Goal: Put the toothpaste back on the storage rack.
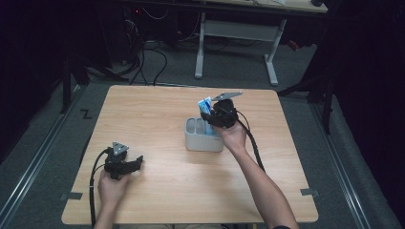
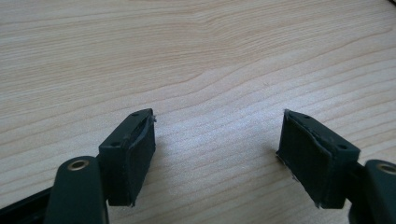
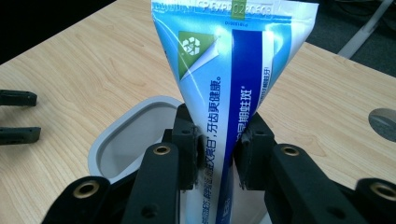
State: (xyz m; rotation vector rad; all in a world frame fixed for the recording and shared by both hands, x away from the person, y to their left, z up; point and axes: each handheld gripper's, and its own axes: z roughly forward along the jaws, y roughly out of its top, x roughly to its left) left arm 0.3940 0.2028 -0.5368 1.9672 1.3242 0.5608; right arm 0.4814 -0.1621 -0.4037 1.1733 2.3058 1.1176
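Observation:
A blue and white toothpaste tube (image 3: 224, 79) stands upright, crimped end up, pinched between the jaws of my right gripper (image 3: 219, 149). The tube (image 1: 206, 105) sits over the right part of a grey two-compartment holder (image 1: 193, 138) near the table's middle, with my right gripper (image 1: 220, 114) above it. The holder's rim (image 3: 112, 135) and an empty compartment show at the left of the right gripper view. My left gripper (image 1: 138, 162) rests low at the table's front left. Its fingers (image 2: 135, 154) stand wide apart over bare wood, so my left gripper (image 2: 217, 158) is open with nothing in it.
The wooden table (image 1: 157, 109) has bare room all around the holder. Beyond its far edge stand a white desk frame (image 1: 239, 33) and cables on the grey floor. Dark curtains close in both sides.

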